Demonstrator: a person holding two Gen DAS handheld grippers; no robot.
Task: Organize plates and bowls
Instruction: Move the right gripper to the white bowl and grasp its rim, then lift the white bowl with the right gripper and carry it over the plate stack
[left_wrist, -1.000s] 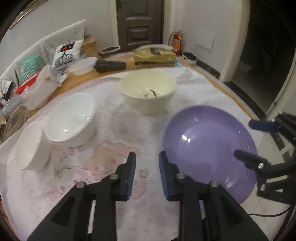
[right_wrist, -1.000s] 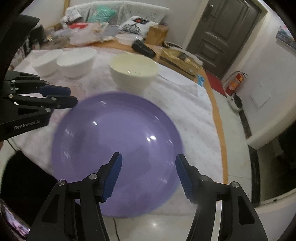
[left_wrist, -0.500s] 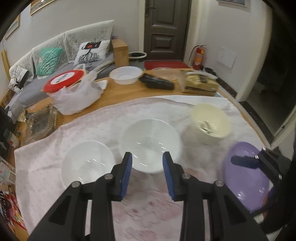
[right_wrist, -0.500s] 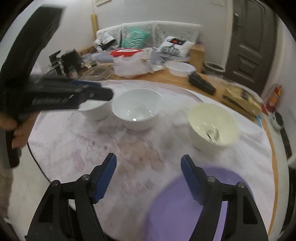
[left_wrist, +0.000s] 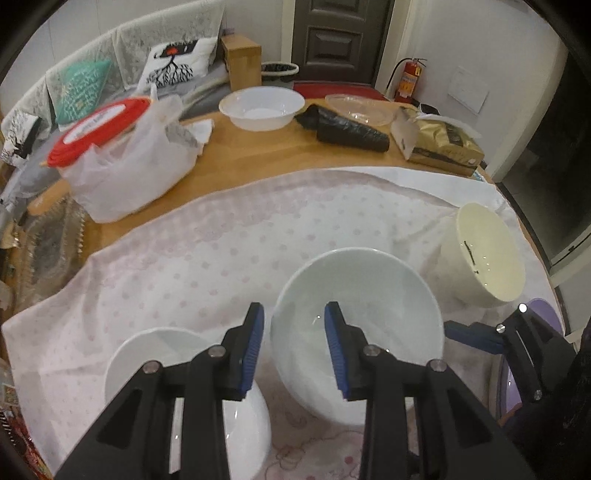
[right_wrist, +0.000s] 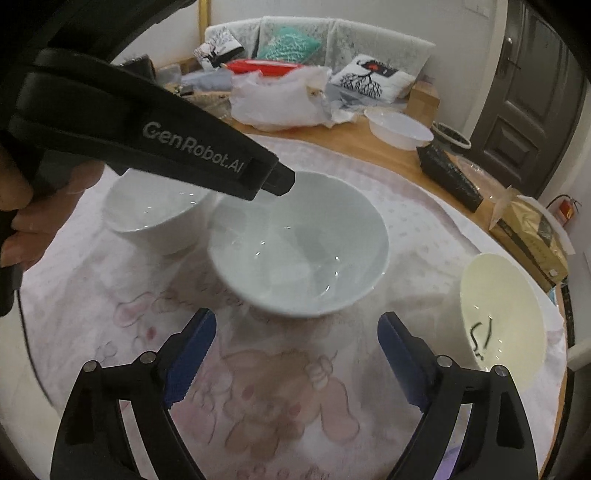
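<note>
- Bowls and one plate are what is being sorted: a large white bowl (left_wrist: 356, 332) sits just ahead of the left gripper (left_wrist: 294, 345), with a small white bowl (left_wrist: 184, 387) under and to the left of its fingers.
- A second ago both grippers hung over the purple plate (left_wrist: 543, 317); now that plate is only a sliver beyond the right-hand finger in the left view, at the counter edge.
- Both hands have swung across the pink cloth (right_wrist: 280, 387) to the white bowls, so the plate looks finished with, and I judge the bowls are next.
- The left gripper's fingers (left_wrist: 255, 343) stand a little apart and hold nothing; the large bowl's near-left rim shows in the gap, not pinched.
- The right gripper (right_wrist: 295, 360) has just been opening; its fingers (right_wrist: 190, 354) now stand wide apart with only bare cloth between them, and the large white bowl lies just beyond their tips.
- A cream bowl (right_wrist: 502, 314) with a dark mark inside stands off beyond the right finger, well apart from the white pair.
- Nesting the two white bowls seems the likely aim, though neither is gripped yet.
</note>
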